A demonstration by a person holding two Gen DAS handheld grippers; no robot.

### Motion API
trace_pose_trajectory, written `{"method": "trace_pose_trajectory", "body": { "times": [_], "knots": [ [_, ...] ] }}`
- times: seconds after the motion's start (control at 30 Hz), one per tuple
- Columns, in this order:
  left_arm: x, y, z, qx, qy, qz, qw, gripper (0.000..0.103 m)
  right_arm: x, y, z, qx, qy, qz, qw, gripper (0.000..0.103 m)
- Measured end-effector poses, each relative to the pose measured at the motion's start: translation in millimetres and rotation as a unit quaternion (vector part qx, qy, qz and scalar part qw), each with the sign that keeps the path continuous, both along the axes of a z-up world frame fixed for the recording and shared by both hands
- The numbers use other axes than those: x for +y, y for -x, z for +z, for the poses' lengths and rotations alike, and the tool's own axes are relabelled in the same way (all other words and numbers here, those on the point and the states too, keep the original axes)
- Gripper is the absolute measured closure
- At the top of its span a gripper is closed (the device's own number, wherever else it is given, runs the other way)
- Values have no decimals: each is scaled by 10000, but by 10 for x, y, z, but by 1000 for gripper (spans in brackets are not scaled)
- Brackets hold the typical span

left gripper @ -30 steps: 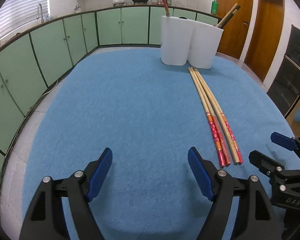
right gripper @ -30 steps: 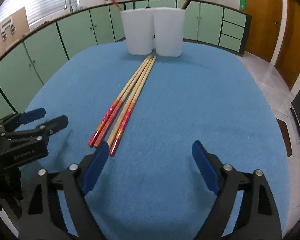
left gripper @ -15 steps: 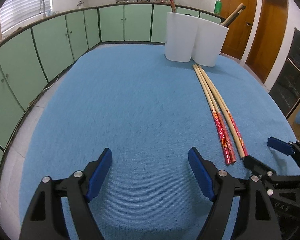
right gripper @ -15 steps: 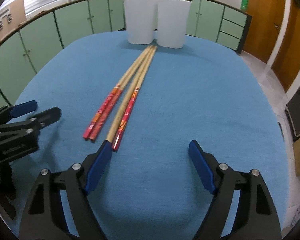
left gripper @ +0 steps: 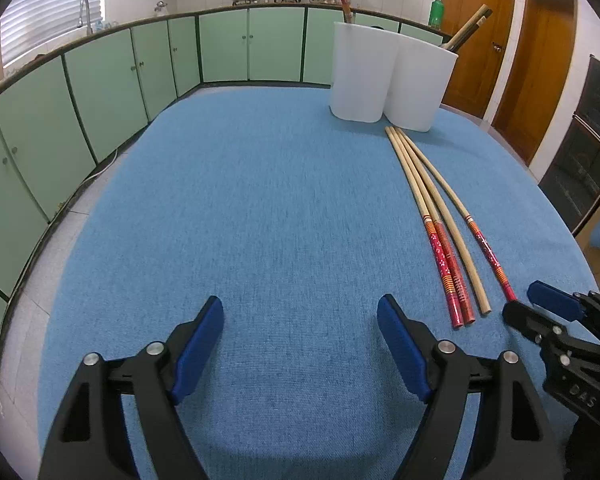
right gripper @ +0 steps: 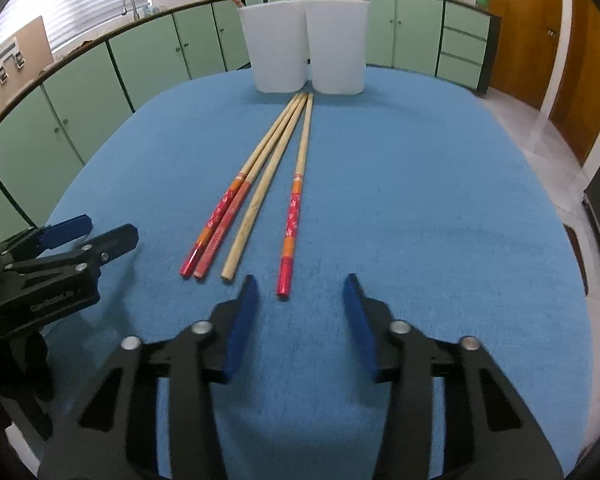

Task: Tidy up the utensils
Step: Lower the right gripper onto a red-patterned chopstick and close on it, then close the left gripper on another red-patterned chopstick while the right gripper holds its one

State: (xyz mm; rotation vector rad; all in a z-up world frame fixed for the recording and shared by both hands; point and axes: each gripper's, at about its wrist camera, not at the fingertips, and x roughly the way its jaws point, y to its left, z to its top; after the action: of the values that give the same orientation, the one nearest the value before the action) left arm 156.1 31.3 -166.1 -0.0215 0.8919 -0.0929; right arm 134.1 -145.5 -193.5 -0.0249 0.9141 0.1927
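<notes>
Chopsticks (right gripper: 256, 196) lie in a fan on the blue cloth (right gripper: 440, 220), tips near the two white holders (right gripper: 306, 48) at the far edge. Left gripper (left gripper: 300, 344) hovers wide open and empty over bare cloth, beside them. Right gripper (right gripper: 300, 312) is partly open, gripping nothing, its jaws flanking the red end of the rightmost chopstick (right gripper: 294, 216).

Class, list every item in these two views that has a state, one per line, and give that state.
Left gripper: jaws open, empty, over the cloth.
Right gripper: jaws open, empty, lined up with the red end of one chopstick.
Four chopsticks: flat on the blue cloth, tips toward the holders, one splayed apart.
Two white holders: upright, side by side, each with sticks inside.
</notes>
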Motion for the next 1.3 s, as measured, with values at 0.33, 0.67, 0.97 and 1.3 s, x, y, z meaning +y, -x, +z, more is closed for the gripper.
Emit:
{"method": "trace_pose_trajectory", "body": {
  "times": [0.33, 0.67, 0.97, 1.3],
  "knots": [
    [-138, 38, 19, 31, 170, -281, 9995, 25, -66, -19, 14, -75, 43, 61, 9999, 98],
    [-446, 84, 2, 70, 118, -644, 9978, 25, -386, -35, -3, -46, -40, -270, 9996, 98],
    [-596, 40, -31, 100, -143, -687, 9975, 25, -397, -13, -10, -51, -83, -269, 9996, 98],
    [-377, 33, -8, 71, -146, -40, 9999, 25, -412, 29, 2, -50, -127, -234, 9996, 96]
  ]
}}
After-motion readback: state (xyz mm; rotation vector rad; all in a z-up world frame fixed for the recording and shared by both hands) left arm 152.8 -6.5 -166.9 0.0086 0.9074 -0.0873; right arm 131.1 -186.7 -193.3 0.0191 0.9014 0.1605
